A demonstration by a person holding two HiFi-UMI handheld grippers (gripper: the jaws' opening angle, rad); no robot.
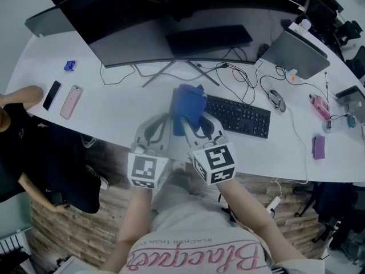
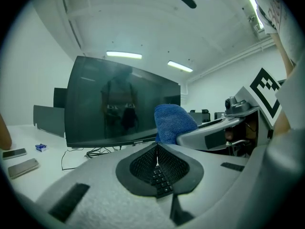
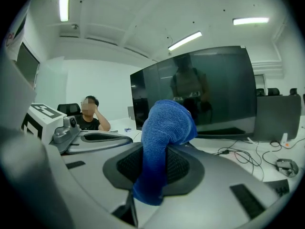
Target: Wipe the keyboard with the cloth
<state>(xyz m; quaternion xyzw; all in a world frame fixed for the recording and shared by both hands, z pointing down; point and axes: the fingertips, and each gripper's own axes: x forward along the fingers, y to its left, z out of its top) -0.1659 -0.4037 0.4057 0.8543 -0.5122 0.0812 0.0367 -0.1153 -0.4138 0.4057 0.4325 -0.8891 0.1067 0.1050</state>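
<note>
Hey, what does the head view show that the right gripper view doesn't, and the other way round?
Only the head view shows the black keyboard laid out in full, the wooden floor and the wearer's forearms. Only the right gripper view shows the ceiling lights and the right gripper shut on the cloth, with a fold hanging in front of its jaws. Both show the blue cloth, the big curved monitor and the white desk.
</note>
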